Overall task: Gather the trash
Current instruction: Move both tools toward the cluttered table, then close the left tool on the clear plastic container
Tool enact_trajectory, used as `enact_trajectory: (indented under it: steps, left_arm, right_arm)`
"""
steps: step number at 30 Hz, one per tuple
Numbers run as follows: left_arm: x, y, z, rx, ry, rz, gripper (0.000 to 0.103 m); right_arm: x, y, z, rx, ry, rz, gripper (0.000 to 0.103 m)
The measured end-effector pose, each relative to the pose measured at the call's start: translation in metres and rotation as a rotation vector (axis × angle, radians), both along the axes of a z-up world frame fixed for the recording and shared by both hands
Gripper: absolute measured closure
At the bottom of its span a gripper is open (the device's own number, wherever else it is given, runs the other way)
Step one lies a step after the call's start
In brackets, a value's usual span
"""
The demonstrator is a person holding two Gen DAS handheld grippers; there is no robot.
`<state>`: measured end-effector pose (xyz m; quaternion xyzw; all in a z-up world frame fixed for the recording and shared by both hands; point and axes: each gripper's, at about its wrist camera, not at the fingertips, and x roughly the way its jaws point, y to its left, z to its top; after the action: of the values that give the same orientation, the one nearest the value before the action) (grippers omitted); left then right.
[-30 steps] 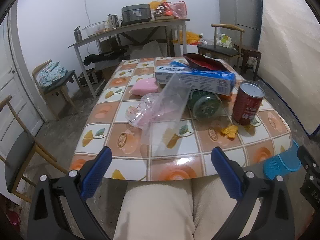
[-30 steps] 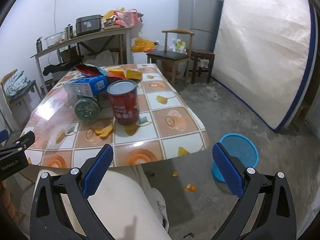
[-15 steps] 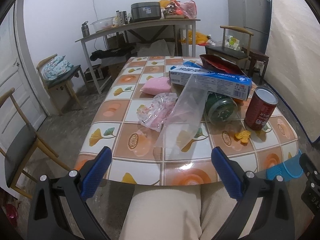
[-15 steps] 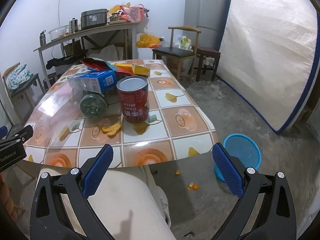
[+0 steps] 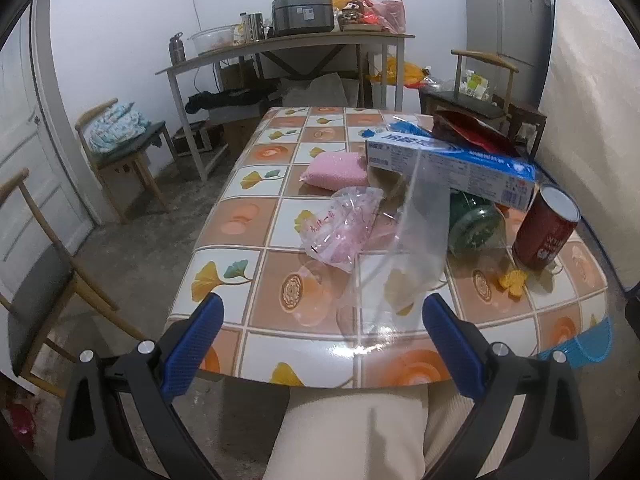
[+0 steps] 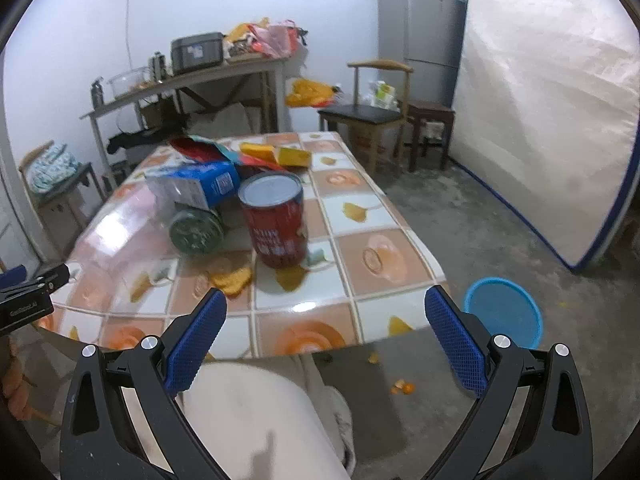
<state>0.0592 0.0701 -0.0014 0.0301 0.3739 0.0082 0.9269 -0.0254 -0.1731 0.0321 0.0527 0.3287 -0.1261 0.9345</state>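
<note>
Trash lies on a tiled table (image 5: 256, 216) (image 6: 384, 256): a clear plastic bag (image 5: 416, 248), a crumpled pink-printed bag (image 5: 340, 228), a pink packet (image 5: 336, 170), a blue-white box (image 5: 452, 168) (image 6: 192, 184), a green jar on its side (image 5: 474, 222) (image 6: 196, 230), a red can (image 5: 546, 228) (image 6: 276, 220), orange peel (image 5: 512, 280) (image 6: 234, 278) and a red wrapper (image 5: 468, 128) (image 6: 196, 148). A blue basket (image 6: 504, 312) (image 5: 580, 346) sits on the floor at the table's right. My left gripper (image 5: 322, 340) and right gripper (image 6: 324, 334) are both open and empty, short of the table's near edge.
A person's light trouser legs (image 5: 352, 436) (image 6: 256, 420) fill the foreground. Wooden chairs (image 5: 124, 148) (image 6: 368, 108) stand left and behind, a cluttered long table (image 5: 288, 46) at the back, a fridge (image 6: 420, 28) and a mattress (image 6: 548, 104) to the right. Peel scraps (image 6: 404, 388) lie on the floor.
Both grippers have drifted closer to the table and a little left, so the trash looks larger. The jaws have stayed open and nothing on the table has moved.
</note>
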Motion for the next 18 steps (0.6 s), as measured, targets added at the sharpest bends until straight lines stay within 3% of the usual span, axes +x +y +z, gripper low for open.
enact_trajectory:
  steps: [4, 10, 14, 18]
  left_arm:
    - [0.010, 0.013, 0.000, -0.094, 0.001, -0.091, 0.005]
    - [0.014, 0.033, 0.008, -0.293, -0.099, -0.152, 0.005]
    - [0.025, 0.040, 0.011, -0.368, -0.087, -0.151, 0.005]
    - [0.033, 0.036, 0.019, -0.413, -0.088, -0.219, 0.005]
  right_arm:
    - [0.009, -0.004, 0.002, 0.058, -0.032, 0.071, 0.008]
    - [0.025, -0.002, 0.009, 0.176, -0.054, 0.168, 0.008]
    - [0.040, 0.008, 0.024, 0.216, -0.058, 0.233, 0.008]
    - [0.056, 0.017, 0.038, 0.219, -0.076, 0.263, 0.008]
